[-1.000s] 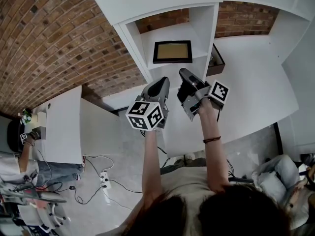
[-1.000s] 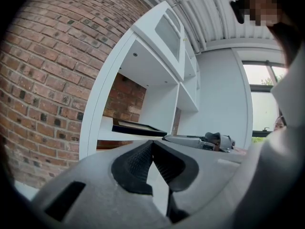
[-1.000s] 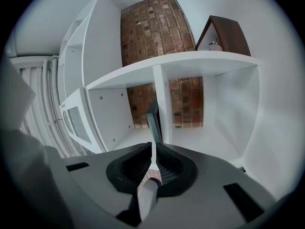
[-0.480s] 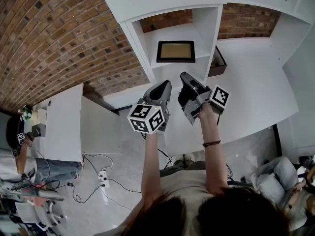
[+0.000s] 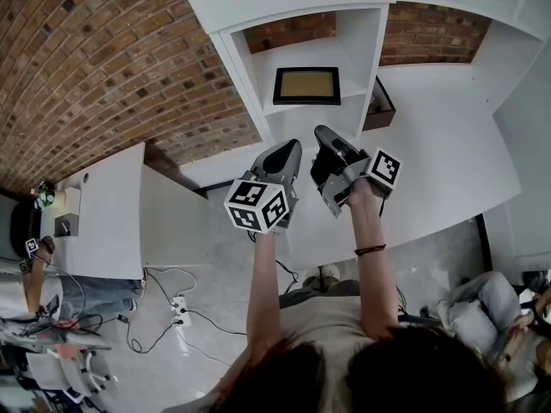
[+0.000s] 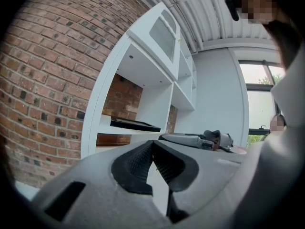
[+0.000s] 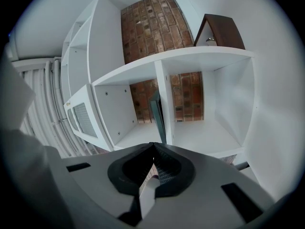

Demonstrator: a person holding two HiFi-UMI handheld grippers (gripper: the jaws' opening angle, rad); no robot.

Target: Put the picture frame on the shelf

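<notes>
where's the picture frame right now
In the head view the picture frame lies flat on the white shelf, in the open compartment just ahead of the left hand-held gripper and right hand-held gripper, brick wall behind.

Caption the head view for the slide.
Frame lies flat on the shelf; left claw shut, right claw just closed, both empty and clear of it.

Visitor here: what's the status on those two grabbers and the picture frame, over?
Left gripper, right gripper: both shut, empty. Black-rimmed picture frame with tan panel lies flat on white shelf, apart from both. Nothing in between.
</notes>
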